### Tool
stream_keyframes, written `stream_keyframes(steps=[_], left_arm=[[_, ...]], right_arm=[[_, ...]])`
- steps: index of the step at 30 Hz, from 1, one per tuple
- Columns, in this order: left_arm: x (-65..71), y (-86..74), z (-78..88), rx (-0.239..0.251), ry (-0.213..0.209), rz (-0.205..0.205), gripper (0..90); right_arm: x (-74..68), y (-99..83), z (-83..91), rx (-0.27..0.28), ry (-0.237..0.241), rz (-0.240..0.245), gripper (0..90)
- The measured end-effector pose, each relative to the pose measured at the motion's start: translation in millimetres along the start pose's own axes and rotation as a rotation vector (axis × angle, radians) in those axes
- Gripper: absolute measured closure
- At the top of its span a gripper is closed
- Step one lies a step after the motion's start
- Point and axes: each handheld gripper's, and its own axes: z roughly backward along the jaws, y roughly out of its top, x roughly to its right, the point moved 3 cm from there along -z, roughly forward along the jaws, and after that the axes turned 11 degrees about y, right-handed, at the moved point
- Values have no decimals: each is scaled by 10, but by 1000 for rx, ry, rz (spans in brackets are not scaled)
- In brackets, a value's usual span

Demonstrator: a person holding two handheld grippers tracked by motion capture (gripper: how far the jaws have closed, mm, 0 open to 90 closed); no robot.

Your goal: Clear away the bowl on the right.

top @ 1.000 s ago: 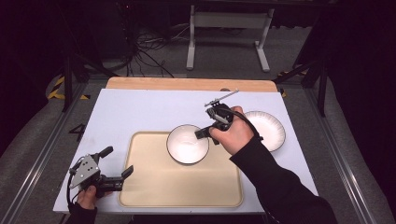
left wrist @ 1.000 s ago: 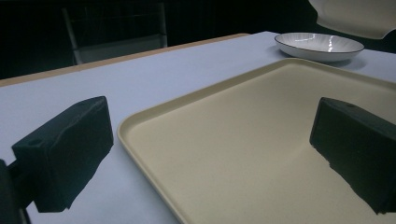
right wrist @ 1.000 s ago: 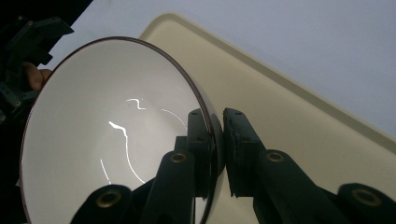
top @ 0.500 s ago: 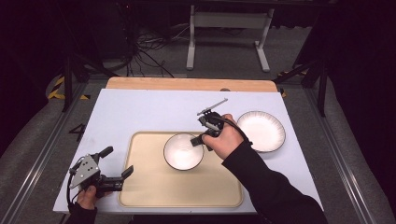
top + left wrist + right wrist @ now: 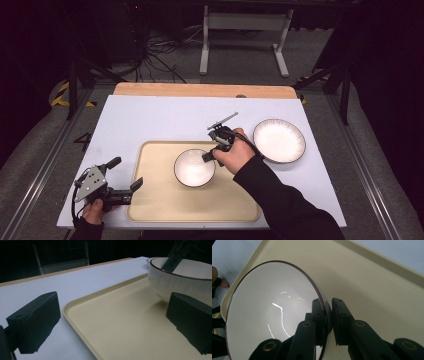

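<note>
jaws of the right gripper [image 5: 327, 315] pinch the bowl [image 5: 194, 168] rim, steadying it on the tray [image 5: 200, 210]; left gripper [image 5: 125, 189] rests wide open, empty.

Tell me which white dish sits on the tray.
The deep bowl, gripped at its rim by the right gripper, sits on the tray. The flat plate lies on the table.

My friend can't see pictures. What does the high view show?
A person's right gripper clamps the rim of a white bowl over a beige tray on a white table. The left gripper rests open beside the tray; a plate sits farther right.
</note>
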Motion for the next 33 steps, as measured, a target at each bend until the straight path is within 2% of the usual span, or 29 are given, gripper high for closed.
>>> stream_keyframes(steps=[16, 26, 27, 30, 33], left_arm=[[6, 0, -3, 1, 1, 1, 1], [8, 0, -4, 1, 1, 1, 1], [8, 0, -4, 1, 1, 1, 2], [9, 0, -4, 1, 1, 0, 1], [9, 0, -4, 0, 1, 0, 1]], right_arm=[[66, -47, -190, -30, 0, -22, 798], [75, -50, -206, -22, 14, -34, 785], [75, -49, -203, -19, 11, -31, 776], [65, -34, -184, 4, 19, -29, 664], [42, -24, -181, 19, 8, 0, 599]])
